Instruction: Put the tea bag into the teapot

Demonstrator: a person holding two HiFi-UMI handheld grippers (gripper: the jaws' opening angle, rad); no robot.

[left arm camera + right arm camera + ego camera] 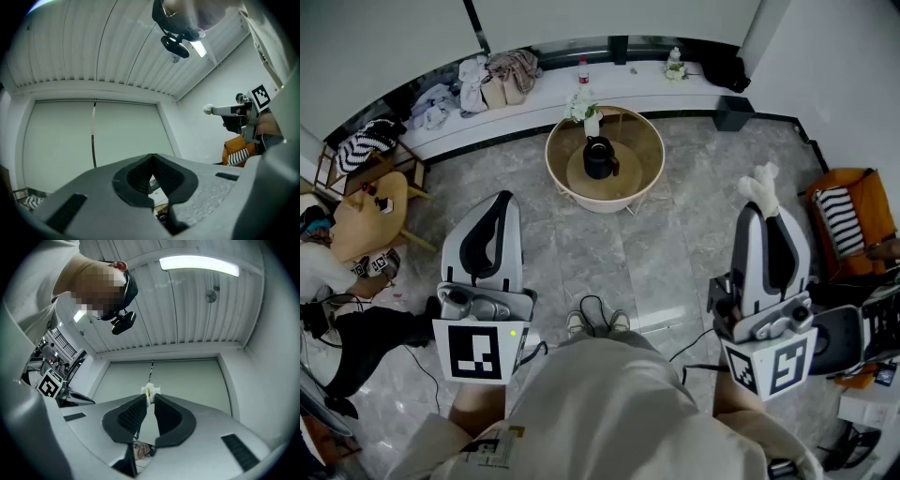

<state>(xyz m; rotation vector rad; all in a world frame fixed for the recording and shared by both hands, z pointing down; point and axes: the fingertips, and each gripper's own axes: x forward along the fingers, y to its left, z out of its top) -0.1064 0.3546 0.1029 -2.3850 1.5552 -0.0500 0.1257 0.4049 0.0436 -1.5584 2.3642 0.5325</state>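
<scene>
The right gripper (759, 211) pinches the white tea bag (761, 186) at its jaw tips, well apart from the black teapot (600, 157) on the round counter (643, 142). The left gripper (501, 202) has its jaws pressed together on nothing.

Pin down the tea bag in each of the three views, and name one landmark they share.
Head view: tea bag right of centre, poking from the tip of the right gripper.
Left gripper view: small white bit at the right, mid-height.
Right gripper view: tea bag at centre, pinched between the jaws.
Shared landmark: the right gripper holding it.
</scene>
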